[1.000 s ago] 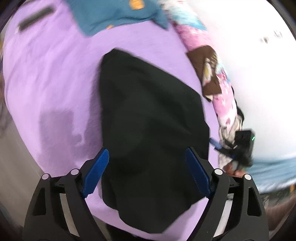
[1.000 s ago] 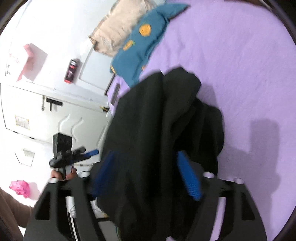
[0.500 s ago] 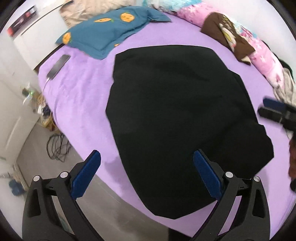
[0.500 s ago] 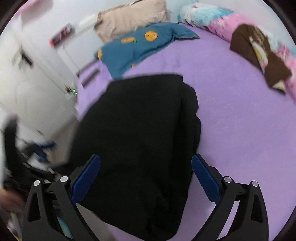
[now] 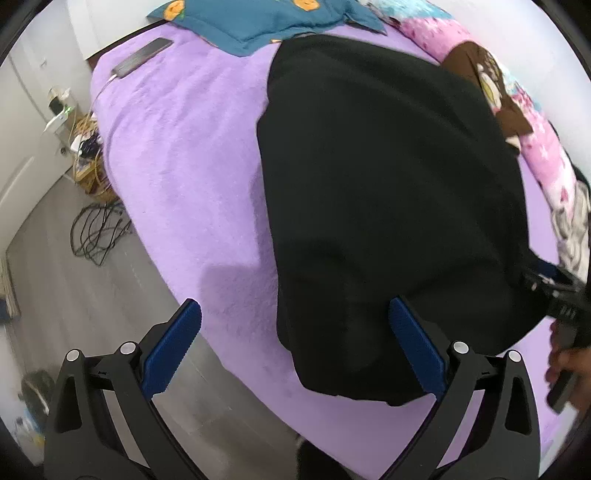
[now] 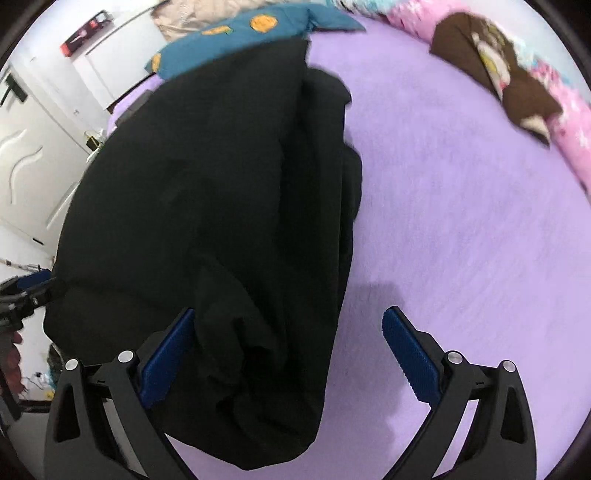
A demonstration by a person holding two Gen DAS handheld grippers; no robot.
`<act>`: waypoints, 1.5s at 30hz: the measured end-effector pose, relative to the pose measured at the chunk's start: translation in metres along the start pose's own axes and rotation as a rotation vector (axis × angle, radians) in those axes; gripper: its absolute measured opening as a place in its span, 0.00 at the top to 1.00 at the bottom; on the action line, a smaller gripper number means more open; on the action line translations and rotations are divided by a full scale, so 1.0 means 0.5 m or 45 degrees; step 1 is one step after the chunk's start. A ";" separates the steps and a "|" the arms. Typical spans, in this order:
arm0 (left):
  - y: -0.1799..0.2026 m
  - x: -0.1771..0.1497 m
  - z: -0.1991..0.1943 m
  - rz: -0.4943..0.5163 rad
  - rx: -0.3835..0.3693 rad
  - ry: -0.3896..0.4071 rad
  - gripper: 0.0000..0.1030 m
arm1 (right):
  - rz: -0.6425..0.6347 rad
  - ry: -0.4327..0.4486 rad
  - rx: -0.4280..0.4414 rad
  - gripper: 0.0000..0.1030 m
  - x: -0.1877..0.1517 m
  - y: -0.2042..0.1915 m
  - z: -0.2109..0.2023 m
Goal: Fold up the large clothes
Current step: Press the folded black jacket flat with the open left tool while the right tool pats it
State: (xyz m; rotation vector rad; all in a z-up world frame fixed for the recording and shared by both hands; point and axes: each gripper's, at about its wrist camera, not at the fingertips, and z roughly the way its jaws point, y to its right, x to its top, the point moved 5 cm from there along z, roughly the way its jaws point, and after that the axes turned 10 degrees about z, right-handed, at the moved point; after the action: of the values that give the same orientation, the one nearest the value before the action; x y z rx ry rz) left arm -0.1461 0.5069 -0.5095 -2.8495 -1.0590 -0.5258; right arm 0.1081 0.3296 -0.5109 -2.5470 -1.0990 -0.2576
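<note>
A large black garment [image 5: 388, 192] lies spread on the purple bed cover [image 5: 177, 155], reaching to the near edge. It also fills the left half of the right wrist view [image 6: 207, 206], with bunched folds along its right side. My left gripper [image 5: 293, 347] is open and empty, above the garment's near left corner. My right gripper [image 6: 288, 358] is open and empty, above the garment's near right edge. The right gripper also shows at the right edge of the left wrist view [image 5: 554, 291].
A teal pillow with orange patches [image 5: 266, 18] lies at the head of the bed. A brown garment [image 6: 491, 66] rests on a pink blanket [image 5: 543, 147] along the far side. Cables [image 5: 98, 232] and a basket sit on the grey floor left of the bed.
The garment was hanging from the grippers a second ago; now it lies flat on the bed. Both grippers stay open and have moved nearer to its near edge.
</note>
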 end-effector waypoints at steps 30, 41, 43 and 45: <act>0.188 0.081 -0.016 0.020 -0.196 0.017 0.06 | -0.094 -0.146 0.022 0.06 0.385 -0.266 0.069; 0.227 0.029 0.029 0.195 -0.047 0.116 0.06 | -0.089 -0.209 -0.134 0.05 0.348 -0.244 0.262; 0.230 0.028 0.033 0.193 -0.018 0.138 0.06 | -0.109 -0.187 -0.139 0.05 0.347 -0.242 0.265; 0.236 0.030 0.037 0.200 0.015 0.138 0.06 | -0.118 -0.170 -0.127 0.05 0.347 -0.243 0.256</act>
State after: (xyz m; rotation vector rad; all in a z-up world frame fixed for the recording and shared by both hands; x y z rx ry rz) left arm -0.0540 0.4294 -0.5140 -2.8261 -0.8107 -0.6497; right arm 0.1411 0.5724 -0.5466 -2.6371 -1.2858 -0.1719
